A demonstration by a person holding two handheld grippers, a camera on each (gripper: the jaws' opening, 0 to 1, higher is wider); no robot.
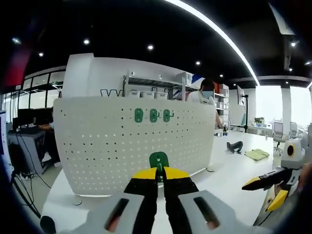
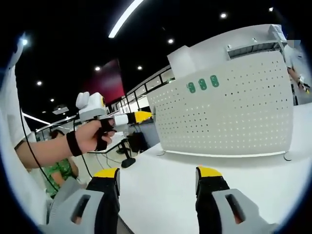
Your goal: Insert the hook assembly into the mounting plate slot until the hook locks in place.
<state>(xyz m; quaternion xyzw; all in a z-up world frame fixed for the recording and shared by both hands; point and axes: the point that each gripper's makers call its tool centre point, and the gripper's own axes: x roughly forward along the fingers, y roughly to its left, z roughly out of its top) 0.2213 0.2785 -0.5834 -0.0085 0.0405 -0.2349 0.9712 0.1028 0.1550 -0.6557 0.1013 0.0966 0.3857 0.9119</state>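
Hook (image 1: 158, 160), green, sits pinched between the yellow tips of our left tongs (image 1: 159, 174), whose jaws are closed on it; it pokes up just above the tips, in front of the lower middle of the pegboard (image 1: 97, 146). In the right gripper view we see the same left tongs (image 2: 141, 116) held out by a hand (image 2: 90, 136) with a dark wrist strap, their tip near the pegboard's left edge; the hook itself is too small to make out there.

Our right tongs (image 2: 158, 183) stand open, jaws well apart with nothing between them, hovering over the white surface (image 2: 161, 195). In the left gripper view they (image 1: 265, 192) enter from the right, likewise parted.

Beyond, the white pegboard stands upright on the surface. Three green hooks (image 1: 153, 115) hang in a row near its top edge, seen also from the right (image 2: 202, 84).

Further out on the surface lie a dark object (image 1: 235, 146) and a yellowish cloth (image 1: 257, 154).
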